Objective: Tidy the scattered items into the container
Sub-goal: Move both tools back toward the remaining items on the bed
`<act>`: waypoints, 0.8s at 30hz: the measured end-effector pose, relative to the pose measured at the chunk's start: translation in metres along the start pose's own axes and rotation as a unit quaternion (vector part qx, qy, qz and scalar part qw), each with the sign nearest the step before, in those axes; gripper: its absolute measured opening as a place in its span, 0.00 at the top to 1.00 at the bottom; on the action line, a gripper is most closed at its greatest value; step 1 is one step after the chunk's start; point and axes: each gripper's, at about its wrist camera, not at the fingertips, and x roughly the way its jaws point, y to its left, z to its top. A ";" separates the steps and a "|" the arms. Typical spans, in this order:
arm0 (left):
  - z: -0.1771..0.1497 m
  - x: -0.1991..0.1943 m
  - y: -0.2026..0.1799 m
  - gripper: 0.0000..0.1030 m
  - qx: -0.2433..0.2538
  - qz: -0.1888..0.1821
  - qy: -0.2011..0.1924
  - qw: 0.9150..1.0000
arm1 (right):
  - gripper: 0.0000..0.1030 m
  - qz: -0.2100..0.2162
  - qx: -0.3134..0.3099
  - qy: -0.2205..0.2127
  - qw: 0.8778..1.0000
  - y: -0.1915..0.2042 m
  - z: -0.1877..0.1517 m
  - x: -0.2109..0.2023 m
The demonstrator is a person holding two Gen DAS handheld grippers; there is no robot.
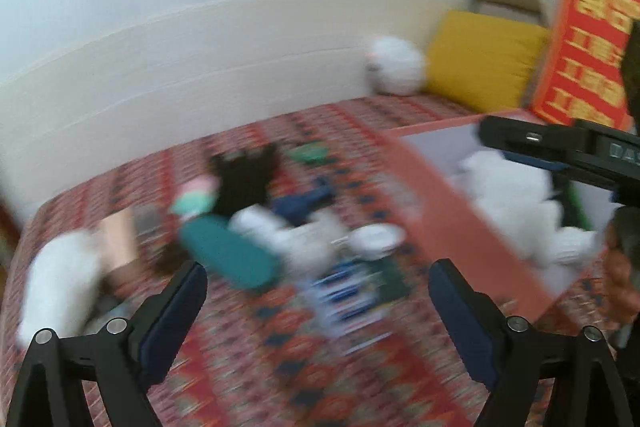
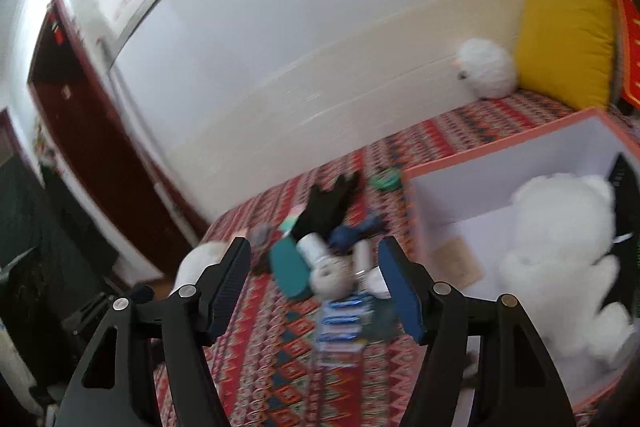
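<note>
Scattered items lie on a red patterned cloth (image 1: 280,347): a teal flat case (image 1: 228,255) (image 2: 290,267), a black garment (image 1: 244,175) (image 2: 328,207), a navy item (image 2: 352,233), white round pieces (image 1: 376,239) (image 2: 330,277), a blue-and-white pack (image 1: 348,299) (image 2: 344,323), a green object (image 2: 385,181). An orange-rimmed white box (image 1: 452,227) (image 2: 472,163) at the right holds a white plush (image 1: 516,195) (image 2: 560,239). My left gripper (image 1: 318,291) is open above the pile. My right gripper (image 2: 316,275) is open too, empty, beside the box's left wall.
Another white plush (image 1: 60,283) (image 2: 200,263) lies at the cloth's left end. A round white plush (image 2: 486,69) and a yellow cushion (image 2: 568,43) rest against the pale wall behind. A red banner (image 1: 588,43) hangs at the right. The left wrist view is motion-blurred.
</note>
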 end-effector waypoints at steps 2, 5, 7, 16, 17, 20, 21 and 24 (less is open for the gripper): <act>-0.017 -0.011 0.040 0.09 -0.030 0.039 0.002 0.999 | 0.33 0.008 -0.015 0.021 1.000 0.017 -0.009 0.020; -0.046 -0.021 0.098 0.08 -0.069 0.110 0.011 0.991 | 0.33 0.011 -0.052 0.063 0.997 0.048 -0.032 0.059; -0.067 -0.018 0.133 0.08 -0.091 0.156 0.026 0.983 | 0.33 0.007 -0.079 0.089 0.993 0.067 -0.048 0.085; -0.128 0.043 0.242 0.08 -0.161 0.217 0.119 0.955 | 0.33 0.002 -0.176 0.217 0.960 0.140 -0.123 0.222; -0.129 0.049 0.244 0.08 -0.161 0.214 0.123 0.956 | 0.32 0.000 -0.181 0.229 0.956 0.145 -0.127 0.236; -0.134 0.070 0.253 0.08 -0.169 0.187 0.137 0.958 | 0.29 -0.008 -0.203 0.254 0.946 0.157 -0.135 0.277; -0.137 0.078 0.256 0.08 -0.174 0.179 0.142 0.958 | 0.28 -0.012 -0.211 0.261 0.942 0.160 -0.137 0.291; -0.140 0.094 0.260 0.08 -0.174 0.182 0.158 0.955 | 0.28 -0.022 -0.223 0.267 0.937 0.168 -0.139 0.325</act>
